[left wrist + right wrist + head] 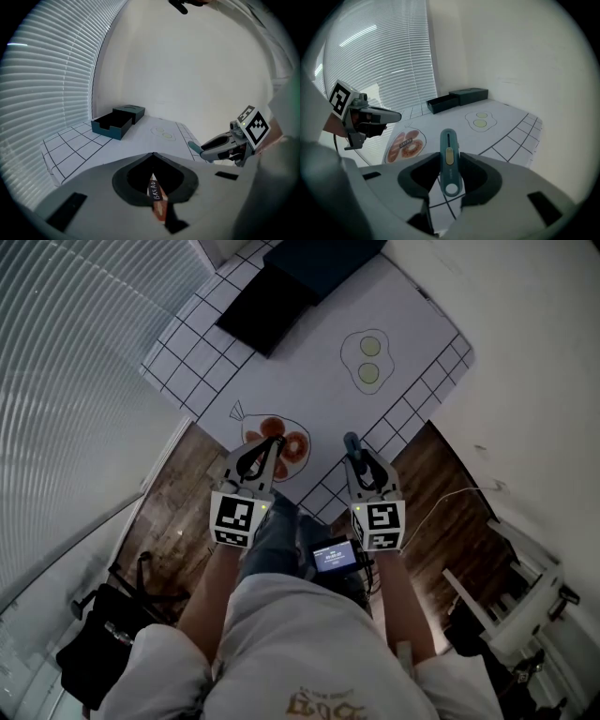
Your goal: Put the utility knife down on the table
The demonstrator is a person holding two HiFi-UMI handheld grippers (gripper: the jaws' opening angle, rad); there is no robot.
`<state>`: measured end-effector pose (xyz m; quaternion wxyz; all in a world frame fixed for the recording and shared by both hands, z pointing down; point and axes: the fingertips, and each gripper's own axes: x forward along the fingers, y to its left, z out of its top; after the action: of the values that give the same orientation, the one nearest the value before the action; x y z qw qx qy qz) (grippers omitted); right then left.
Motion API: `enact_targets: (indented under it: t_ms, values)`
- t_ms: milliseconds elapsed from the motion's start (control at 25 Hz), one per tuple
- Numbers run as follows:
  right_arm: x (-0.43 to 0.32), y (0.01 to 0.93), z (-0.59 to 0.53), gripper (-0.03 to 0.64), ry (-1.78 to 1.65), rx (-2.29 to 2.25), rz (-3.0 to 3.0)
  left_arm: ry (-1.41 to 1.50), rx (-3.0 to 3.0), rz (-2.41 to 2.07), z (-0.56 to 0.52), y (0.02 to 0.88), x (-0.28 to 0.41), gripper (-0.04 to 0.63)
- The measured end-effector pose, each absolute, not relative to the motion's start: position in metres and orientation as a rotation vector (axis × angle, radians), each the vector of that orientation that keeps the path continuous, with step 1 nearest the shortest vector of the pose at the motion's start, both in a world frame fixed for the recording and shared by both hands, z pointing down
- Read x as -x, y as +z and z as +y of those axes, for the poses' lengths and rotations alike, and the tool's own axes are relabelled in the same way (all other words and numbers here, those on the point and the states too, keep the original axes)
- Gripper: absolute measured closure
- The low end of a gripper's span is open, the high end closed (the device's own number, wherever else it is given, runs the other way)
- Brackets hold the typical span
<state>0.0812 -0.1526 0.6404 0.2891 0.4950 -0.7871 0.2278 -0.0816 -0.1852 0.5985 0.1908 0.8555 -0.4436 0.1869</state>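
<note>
Gripping a teal plastic utility knife [449, 161] with a yellow slider, the right tool [450, 171] has its jaws closed on the handle's two sides. The knife points forward, away from the person. In the head view the right tool [354, 448] carries the knife [352, 440] in the air over the near edge of the white, black-gridded tabletop [309, 371], not resting on it. Beside it, the left tool [272, 442] hovers over a printed drawing of bagged bread [298, 444]. Its jaws meet at the tips with nothing between them in the left gripper view [153, 157]. Farther along the tabletop lie a printed drawing of two fried eggs [367, 360] and, at the far end, a dark teal open box [281, 287].
</note>
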Motion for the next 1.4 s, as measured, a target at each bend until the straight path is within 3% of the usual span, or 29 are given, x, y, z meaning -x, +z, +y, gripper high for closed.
enact_targets:
  t_ms: [1400]
  values:
    - [-0.071,0.675,-0.151,0.477,0.53,-1.121,-2.009,0.533,-2.363,-1.172,-0.179,0.624,0.072,0.588]
